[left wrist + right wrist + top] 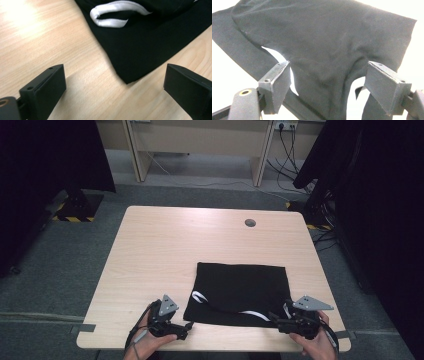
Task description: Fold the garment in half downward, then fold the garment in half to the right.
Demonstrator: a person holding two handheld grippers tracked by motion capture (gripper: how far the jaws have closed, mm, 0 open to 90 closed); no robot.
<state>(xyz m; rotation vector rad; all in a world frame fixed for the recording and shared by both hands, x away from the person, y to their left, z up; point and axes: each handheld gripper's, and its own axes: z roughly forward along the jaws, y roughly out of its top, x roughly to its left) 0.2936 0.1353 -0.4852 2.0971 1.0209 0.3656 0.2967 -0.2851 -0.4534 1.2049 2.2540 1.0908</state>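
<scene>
Garment (329, 47) edge (bottom) cut off

the black cloth (332, 50) runs off the right gripper view's lower edge, table glare-washed.

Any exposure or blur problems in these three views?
Right gripper view: the table is blown out to white around the black garment. Left gripper view: a bright glare patch on the wood at top left, slight softness. High view: evenly lit table, dark surroundings.
</scene>
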